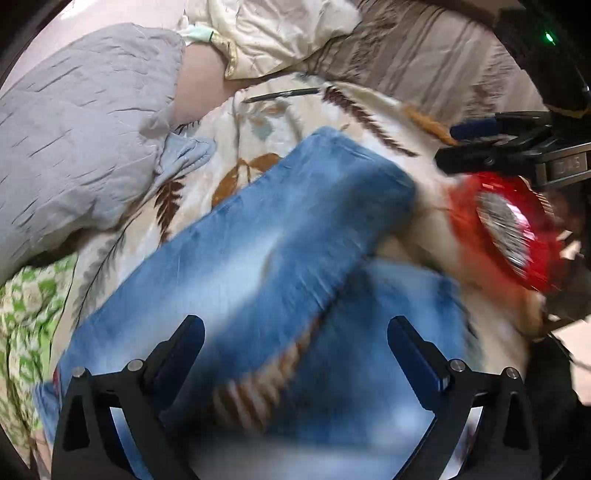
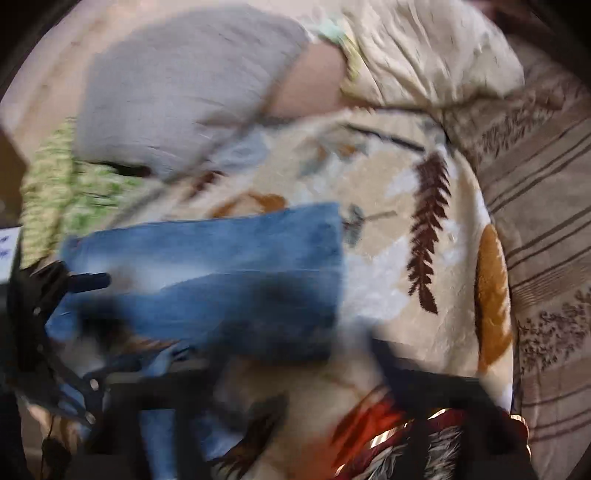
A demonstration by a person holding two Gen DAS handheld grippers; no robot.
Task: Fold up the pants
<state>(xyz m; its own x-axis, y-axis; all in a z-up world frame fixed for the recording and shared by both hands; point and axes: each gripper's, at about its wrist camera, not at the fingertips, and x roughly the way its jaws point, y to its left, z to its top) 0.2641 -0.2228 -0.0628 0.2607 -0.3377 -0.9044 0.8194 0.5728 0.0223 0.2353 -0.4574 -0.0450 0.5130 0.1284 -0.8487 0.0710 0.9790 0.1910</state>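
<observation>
Blue denim pants (image 1: 266, 240) lie folded over on a cream blanket with a leaf print (image 1: 258, 122). My left gripper (image 1: 295, 332) hangs just above them, jaws wide apart, nothing between the pads. In the right wrist view the pants (image 2: 221, 266) show as a blurred blue band. My right gripper (image 2: 295, 369) is a dark smear at the bottom of that view, fingers far apart and empty, over the near edge of the pants. The left wrist view shows the right gripper (image 1: 448, 146) from the side, off the pants' far right corner. The left gripper (image 2: 107, 325) appears at the left of the right wrist view.
A grey pillow (image 1: 74, 129) and a cream pillow (image 1: 288, 33) lie at the back. A green patterned cloth (image 1: 29, 295) sits at the left. A brown striped sheet (image 2: 546, 221) runs along the right. A red patterned thing (image 1: 509, 229) lies by the right gripper. A thin dark stick (image 1: 280, 94) rests on the blanket.
</observation>
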